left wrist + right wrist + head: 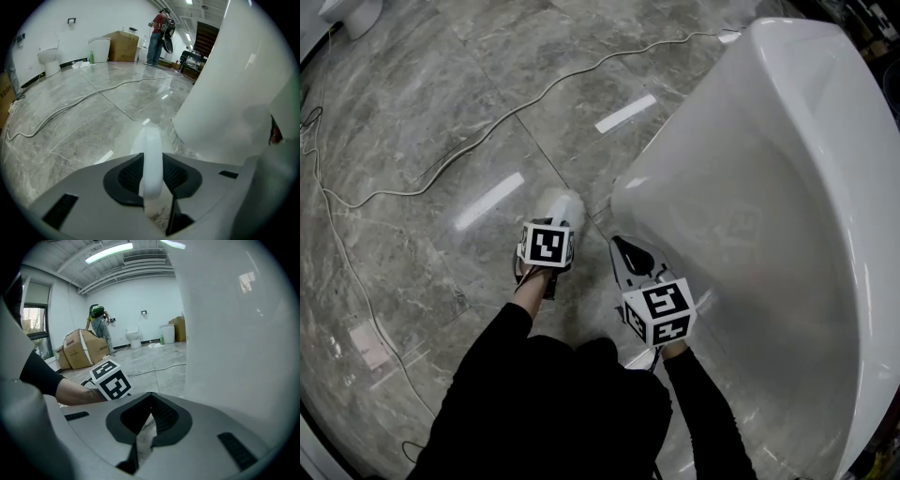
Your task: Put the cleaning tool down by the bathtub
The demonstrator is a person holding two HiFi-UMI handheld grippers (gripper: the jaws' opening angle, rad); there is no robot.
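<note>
The white cleaning tool (562, 203) rests on the marble floor right beside the white bathtub (769, 187). My left gripper (555, 223) sits over its near end. In the left gripper view the tool's white handle (151, 145) stands between the jaws of the left gripper (152, 174), with a thin gap at its right side, so the gripper is open around it. The bathtub wall (225, 93) rises just to the right. My right gripper (624, 249) hovers next to the tub's outer wall (234, 333). The right gripper (149, 401) is shut and holds nothing.
A long cable (487, 131) snakes across the floor to the left. Far off stand a toilet (49, 56), cardboard boxes (82, 350) and a person (157, 37). The left gripper's marker cube (111, 379) shows close at the right gripper's left.
</note>
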